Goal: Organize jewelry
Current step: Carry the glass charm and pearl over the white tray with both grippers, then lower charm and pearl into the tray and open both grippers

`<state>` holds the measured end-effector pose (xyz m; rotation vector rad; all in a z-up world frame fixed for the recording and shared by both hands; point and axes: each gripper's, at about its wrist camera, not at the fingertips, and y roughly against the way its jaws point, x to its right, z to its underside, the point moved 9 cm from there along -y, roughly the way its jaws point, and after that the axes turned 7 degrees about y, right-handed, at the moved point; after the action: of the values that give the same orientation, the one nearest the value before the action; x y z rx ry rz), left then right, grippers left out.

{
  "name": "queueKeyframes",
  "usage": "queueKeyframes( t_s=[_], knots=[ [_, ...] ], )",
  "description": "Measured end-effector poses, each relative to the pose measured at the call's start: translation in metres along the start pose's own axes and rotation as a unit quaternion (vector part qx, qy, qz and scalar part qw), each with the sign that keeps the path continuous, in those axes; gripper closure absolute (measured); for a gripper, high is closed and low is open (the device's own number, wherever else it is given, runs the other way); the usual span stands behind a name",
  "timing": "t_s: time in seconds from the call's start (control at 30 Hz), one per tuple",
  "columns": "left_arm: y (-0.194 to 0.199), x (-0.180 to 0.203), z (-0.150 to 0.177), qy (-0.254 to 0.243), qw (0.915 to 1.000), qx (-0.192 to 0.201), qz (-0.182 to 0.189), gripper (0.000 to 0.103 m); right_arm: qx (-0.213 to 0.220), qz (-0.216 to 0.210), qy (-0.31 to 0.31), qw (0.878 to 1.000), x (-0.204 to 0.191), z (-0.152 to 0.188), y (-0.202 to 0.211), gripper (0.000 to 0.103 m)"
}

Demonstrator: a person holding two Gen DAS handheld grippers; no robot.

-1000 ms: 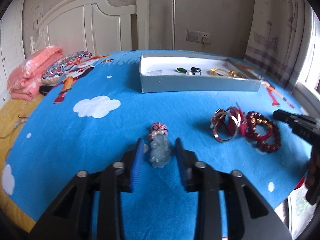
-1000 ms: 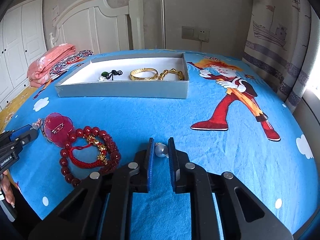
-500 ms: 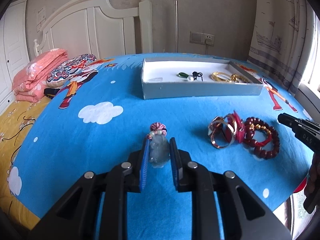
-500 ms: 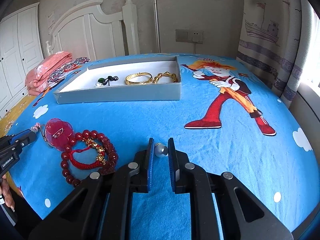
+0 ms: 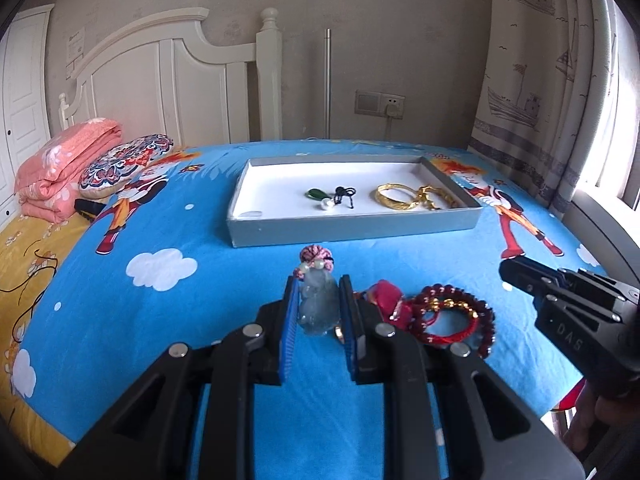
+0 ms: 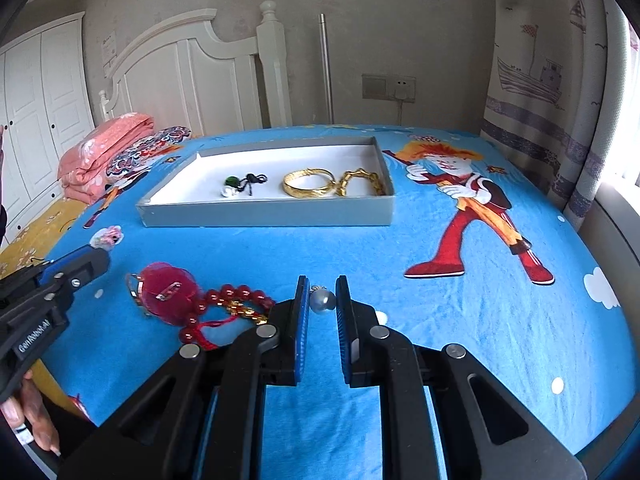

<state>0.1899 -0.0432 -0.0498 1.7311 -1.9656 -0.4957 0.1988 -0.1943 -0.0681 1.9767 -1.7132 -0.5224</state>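
Observation:
My left gripper (image 5: 319,294) is shut on a pale grey-green jade pendant (image 5: 318,310) with a pink knotted top, lifted off the blue bedspread. My right gripper (image 6: 322,294) is shut on a silver pearl bead (image 6: 322,301), also raised. The grey tray (image 5: 352,230) with a white floor lies ahead; it holds a green pendant on black cord (image 5: 318,194), a gold bangle (image 5: 394,196) and a gold chain (image 5: 436,196). A red bead bracelet (image 5: 456,320) and a pink round piece (image 6: 168,294) lie on the spread between the grippers.
Folded pink quilt (image 5: 60,172) and a patterned pillow (image 5: 124,162) lie at the far left by the white headboard (image 5: 180,80). A curtain (image 5: 540,80) hangs on the right. The bed's near edge runs just below the grippers. A hand (image 6: 32,412) holds the left gripper.
The left jaws shut on the jade pendant and lifted it toward the tray. The right gripper rose a little with the pearl bead held throughout.

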Motion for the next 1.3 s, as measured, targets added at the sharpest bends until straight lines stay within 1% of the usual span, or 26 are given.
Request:
queueKeyframes(
  t_s=[0.2,0.47,0.63,0.9,1.07,1.3],
  knots=[
    [0.003,0.009,-0.006,-0.004,1.0,0.005,0.007,0.083,0.008,-0.005,0.006,1.0,-0.008,-0.01,0.008,0.089],
    [-0.006,0.01,-0.026,-0.009,0.9999,0.012,0.007,0.083,0.013,0.001,0.009,1.0,-0.001,-0.032,0.0,0.089],
    [-0.023,0.007,-0.045,-0.009,0.9999,0.011,0.007,0.083,0.013,0.005,0.011,1.0,0.003,-0.049,-0.014,0.089],
    [-0.058,0.004,-0.073,-0.012,0.9999,0.002,0.002,0.083,0.002,0.0,0.008,1.0,0.009,-0.073,-0.045,0.089],
    [-0.08,0.004,-0.085,-0.02,0.9998,-0.005,-0.006,0.083,0.0,0.003,0.013,1.0,0.011,-0.091,-0.064,0.089],
    [-0.109,0.004,-0.093,-0.025,0.9994,-0.021,-0.013,0.083,-0.01,0.002,0.015,1.0,0.007,-0.105,-0.092,0.089]
  ],
)
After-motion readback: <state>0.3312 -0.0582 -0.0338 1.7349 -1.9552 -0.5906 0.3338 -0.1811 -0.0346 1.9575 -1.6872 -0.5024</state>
